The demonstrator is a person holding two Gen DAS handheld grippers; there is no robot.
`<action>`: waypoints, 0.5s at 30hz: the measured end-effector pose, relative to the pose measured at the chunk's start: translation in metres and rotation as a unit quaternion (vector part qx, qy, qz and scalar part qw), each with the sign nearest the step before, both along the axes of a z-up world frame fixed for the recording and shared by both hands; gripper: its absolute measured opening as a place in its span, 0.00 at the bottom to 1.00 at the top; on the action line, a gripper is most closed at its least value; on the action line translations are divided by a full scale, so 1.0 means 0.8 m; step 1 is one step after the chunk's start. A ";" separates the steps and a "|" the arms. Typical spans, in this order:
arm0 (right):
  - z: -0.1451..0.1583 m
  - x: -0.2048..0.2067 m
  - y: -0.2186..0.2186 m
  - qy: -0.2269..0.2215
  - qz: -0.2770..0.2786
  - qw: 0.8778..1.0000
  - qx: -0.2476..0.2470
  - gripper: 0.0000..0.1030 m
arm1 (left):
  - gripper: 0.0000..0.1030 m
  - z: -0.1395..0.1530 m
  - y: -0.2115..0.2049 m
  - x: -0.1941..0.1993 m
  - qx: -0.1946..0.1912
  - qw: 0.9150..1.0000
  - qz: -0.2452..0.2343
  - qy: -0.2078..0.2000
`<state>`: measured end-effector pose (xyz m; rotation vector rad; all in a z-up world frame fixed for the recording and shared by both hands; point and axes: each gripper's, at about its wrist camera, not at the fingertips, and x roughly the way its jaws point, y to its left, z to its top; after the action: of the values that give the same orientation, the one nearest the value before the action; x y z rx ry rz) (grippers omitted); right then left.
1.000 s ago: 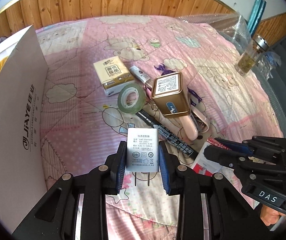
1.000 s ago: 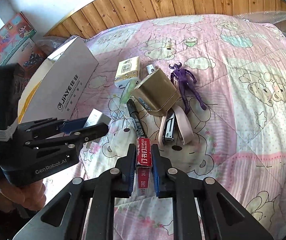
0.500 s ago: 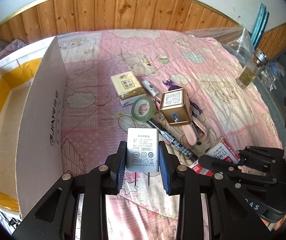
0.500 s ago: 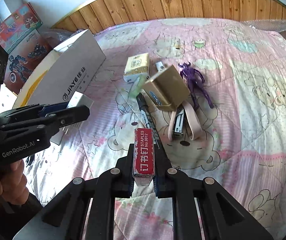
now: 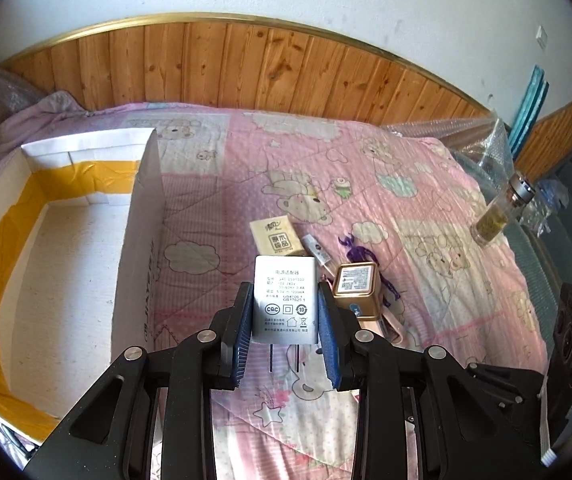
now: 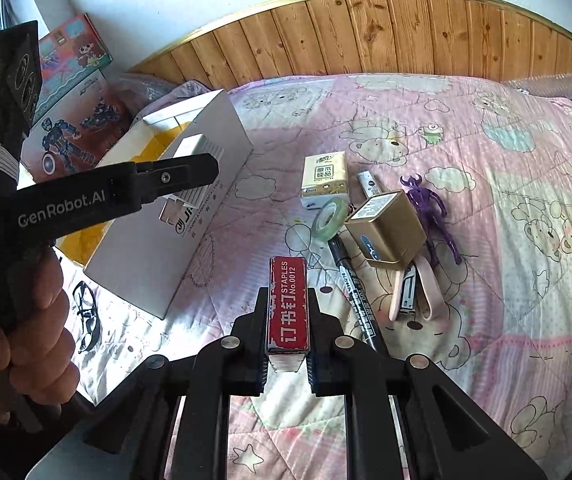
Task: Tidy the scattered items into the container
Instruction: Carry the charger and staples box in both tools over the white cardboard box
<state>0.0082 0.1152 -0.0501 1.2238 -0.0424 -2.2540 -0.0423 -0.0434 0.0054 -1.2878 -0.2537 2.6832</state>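
A: Gripping a white rectangular power adapter (image 5: 285, 299) between the blue pads of the left hand-held gripper (image 5: 286, 320), prongs pointing back toward the camera, clear of the pink bear-print quilt (image 5: 426, 240) on the bed.

B: And on the right?

A: Clenched on a red rectangular staples box with white lettering (image 6: 288, 304), right hand-held gripper (image 6: 288, 344) squeezing its narrow sides, also off the quilt.

B: Whereabouts of the container?

A: Lying on the quilt to the left: a white cardboard box lined with yellow tape (image 5: 141, 240), open at the top. Seen from the right wrist, adapter hanging close to the box's near wall; over it or just in front, cannot tell.

B: Still scattered?

A: Clustered mid-bed: a cream tissue pack (image 6: 323, 178), a pale green tape roll (image 6: 329, 221) just beside it, a gold square tin (image 6: 386, 232) tipped over a pink stapler (image 6: 412, 294), a black marker pen (image 6: 356, 300) running under the tin's near corner, a purple toy figure (image 6: 432, 208) right of the tin, a small white tube (image 6: 370, 184) behind it.

B: Anything at the edge?

A: A glass bottle with a metal cap (image 5: 504, 210), upright at the right side of the bed.
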 end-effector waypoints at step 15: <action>0.049 0.005 -0.058 0.030 0.020 0.999 -0.010 0.15 | 0.30 0.061 -0.058 0.006 0.047 0.997 0.040 0.048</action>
<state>0.0125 0.0690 -0.0111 1.1365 -0.0183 -2.2475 -0.0373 -0.0897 0.0544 -1.1412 -0.4229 2.7525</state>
